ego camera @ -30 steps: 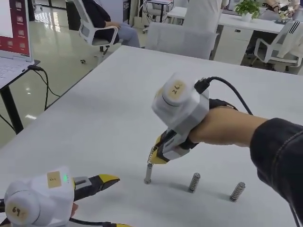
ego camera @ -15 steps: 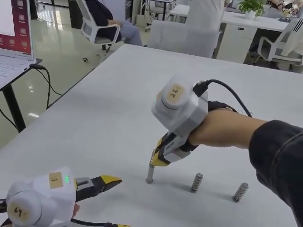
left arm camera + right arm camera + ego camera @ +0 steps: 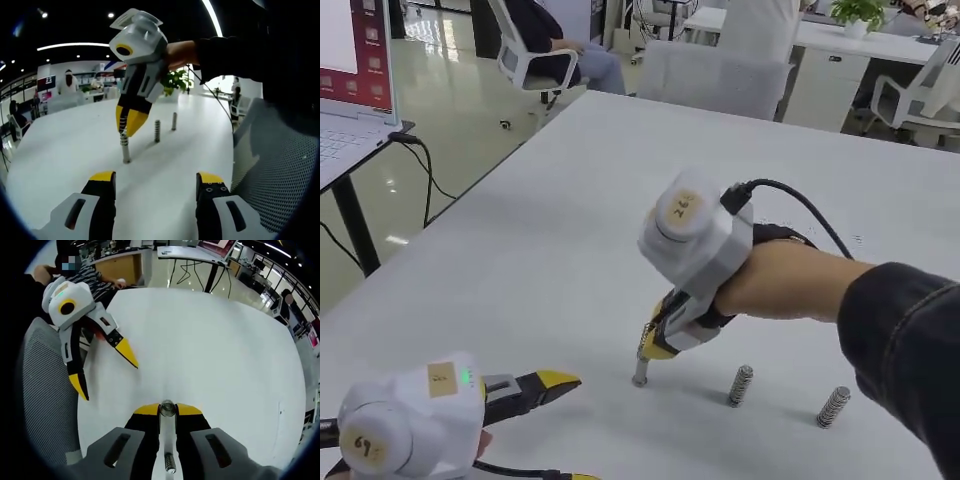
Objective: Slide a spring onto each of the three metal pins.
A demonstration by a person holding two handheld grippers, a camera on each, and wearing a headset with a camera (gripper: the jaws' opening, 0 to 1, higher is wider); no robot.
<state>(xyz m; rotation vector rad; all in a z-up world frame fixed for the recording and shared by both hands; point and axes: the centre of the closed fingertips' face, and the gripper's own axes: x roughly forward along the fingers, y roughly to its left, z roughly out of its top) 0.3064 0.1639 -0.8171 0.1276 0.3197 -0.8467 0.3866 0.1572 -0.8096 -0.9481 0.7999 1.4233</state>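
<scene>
Three metal pins stand in a row on the white table. The left pin (image 3: 640, 372) (image 3: 125, 150) has my right gripper (image 3: 655, 347) (image 3: 127, 125) straight above it, shut on a spring (image 3: 644, 338) (image 3: 167, 409) whose lower end meets the pin's top. The middle pin (image 3: 741, 385) (image 3: 157, 131) and the right pin (image 3: 834, 406) (image 3: 174, 121) each carry a spring. My left gripper (image 3: 560, 430) (image 3: 156, 185) (image 3: 107, 367) hovers low near the table's front left corner, open and holding nothing, pointed toward the left pin.
The white table (image 3: 550, 230) stretches far behind the pins. A laptop (image 3: 350, 80) sits on a side desk at the left. Office chairs (image 3: 720, 75) and seated people are beyond the table's far edge.
The head camera has drifted slightly. My right gripper stays over the left pin with the spring, a touch lower. The left gripper has barely moved.
</scene>
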